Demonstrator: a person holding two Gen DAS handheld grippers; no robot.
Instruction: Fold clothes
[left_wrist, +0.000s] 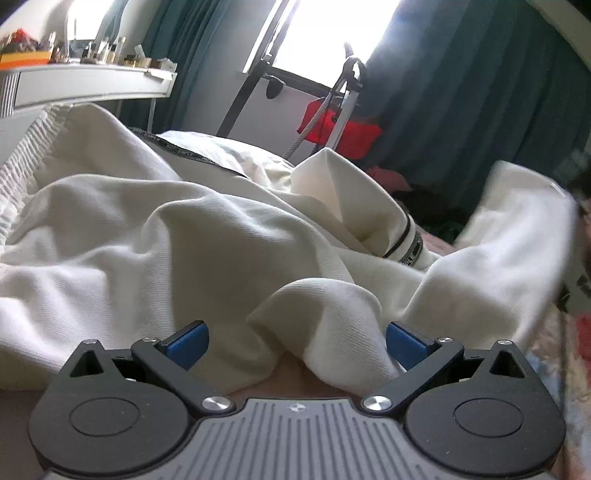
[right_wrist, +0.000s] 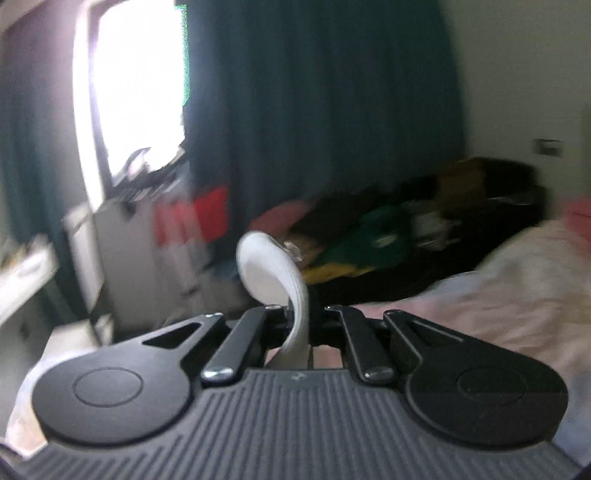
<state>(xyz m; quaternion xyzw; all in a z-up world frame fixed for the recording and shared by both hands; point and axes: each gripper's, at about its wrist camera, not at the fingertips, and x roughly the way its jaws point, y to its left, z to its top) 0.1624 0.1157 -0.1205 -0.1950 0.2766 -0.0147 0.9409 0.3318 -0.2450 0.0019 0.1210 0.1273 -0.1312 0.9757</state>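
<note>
Crumpled cream cotton sweatshirt (left_wrist: 184, 236): soft, floppy, prob. light. Left gripper (left_wrist: 297, 341) wide open w/ fold between; right gripper (right_wrist: 301, 314) pinching its edge. Grab by striped cuff (left_wrist: 410, 243).

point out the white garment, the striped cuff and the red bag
white garment (left_wrist: 177, 236), left wrist view, on the rumpled middle of the cloth
striped cuff (left_wrist: 408, 245), left wrist view, on the dark-banded end of the sleeve
red bag (left_wrist: 354, 133), left wrist view, on its front face by the window
</note>
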